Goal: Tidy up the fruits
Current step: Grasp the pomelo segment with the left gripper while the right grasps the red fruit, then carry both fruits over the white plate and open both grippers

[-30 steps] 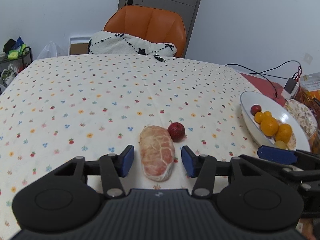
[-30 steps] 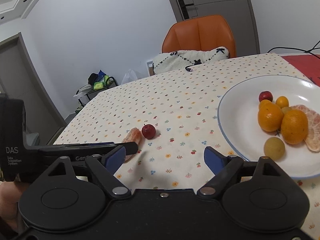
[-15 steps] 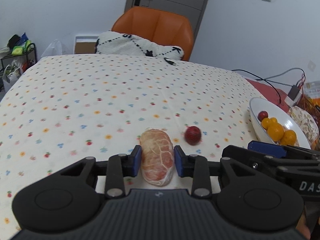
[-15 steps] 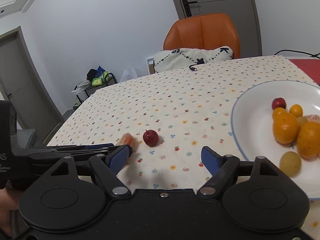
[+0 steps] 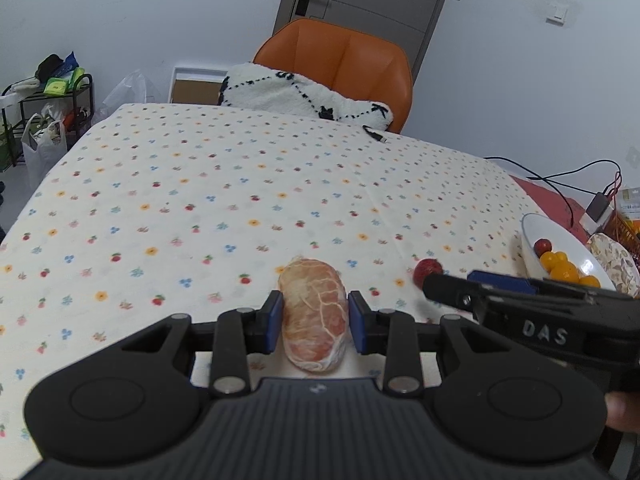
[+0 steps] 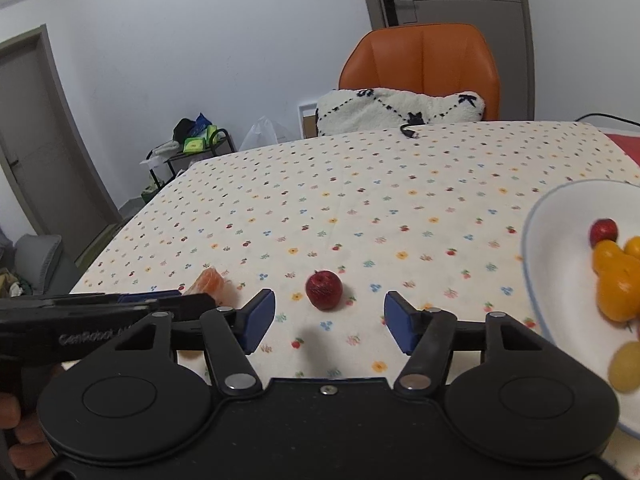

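Jaws of the left gripper [image 5: 314, 322] clamp the peeled citrus segment [image 5: 313, 314] across its width, long axis pointing ahead; the right gripper [image 6: 329, 322] is closing, nothing between its pads, the small red fruit [image 6: 324, 290] lying just ahead, plate [image 6: 560, 280] to its right

The white plate [image 6: 560, 304] ran off the right wrist view's right edge, cutting off its fruit. In the left wrist view, the right gripper's finger [image 5: 452, 290] hid part of the small red fruit [image 5: 426, 269].
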Motion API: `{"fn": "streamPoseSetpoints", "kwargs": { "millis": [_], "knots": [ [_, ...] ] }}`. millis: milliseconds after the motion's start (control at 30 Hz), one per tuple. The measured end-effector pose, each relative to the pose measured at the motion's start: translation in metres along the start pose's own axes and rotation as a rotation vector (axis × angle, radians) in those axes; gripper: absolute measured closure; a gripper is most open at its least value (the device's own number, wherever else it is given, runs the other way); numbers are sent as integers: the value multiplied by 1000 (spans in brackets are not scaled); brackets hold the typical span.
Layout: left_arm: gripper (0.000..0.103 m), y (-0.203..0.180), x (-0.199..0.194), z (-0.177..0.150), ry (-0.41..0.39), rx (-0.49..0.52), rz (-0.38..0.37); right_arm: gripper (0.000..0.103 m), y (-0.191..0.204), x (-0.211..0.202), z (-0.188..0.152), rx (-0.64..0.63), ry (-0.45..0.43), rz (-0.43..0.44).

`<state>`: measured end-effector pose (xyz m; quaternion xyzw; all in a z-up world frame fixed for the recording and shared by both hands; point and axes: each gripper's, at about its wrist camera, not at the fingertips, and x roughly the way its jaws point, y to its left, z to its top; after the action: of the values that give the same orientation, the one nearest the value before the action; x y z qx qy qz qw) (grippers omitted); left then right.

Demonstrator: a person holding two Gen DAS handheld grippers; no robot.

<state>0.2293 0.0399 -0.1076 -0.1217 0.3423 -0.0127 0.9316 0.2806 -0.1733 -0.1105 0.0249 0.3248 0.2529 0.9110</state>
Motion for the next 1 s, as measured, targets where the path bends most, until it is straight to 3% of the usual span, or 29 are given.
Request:
{"fn": "streamPoseSetpoints", "kwargs": {
  "millis": [367, 400, 467, 500, 533, 700, 1000],
  "knots": [
    [63, -6, 2, -4, 5, 67, 47, 60, 14, 18, 5, -53, 7, -36],
    [63, -7, 2, -4, 3, 70, 49, 64, 14, 20, 5, -55, 10, -39],
    [64, -7, 3, -5, 2, 83, 52, 79, 15, 22, 3, -62, 18, -52],
    [65, -8, 3, -4, 4, 85, 54, 81, 15, 22, 2, -69, 14, -60],
    [69, -7, 3, -4, 5, 82, 59, 81, 15, 20, 1, -73, 12, -61],
    [70, -6, -2, -2, 11, 53, 41, 81, 15, 6, -2, -66, -11, -57],
    [70, -35, -24, 3, -53, 94, -1, 81, 6, -35, -4, -43, -86, -47]
  ]
}}
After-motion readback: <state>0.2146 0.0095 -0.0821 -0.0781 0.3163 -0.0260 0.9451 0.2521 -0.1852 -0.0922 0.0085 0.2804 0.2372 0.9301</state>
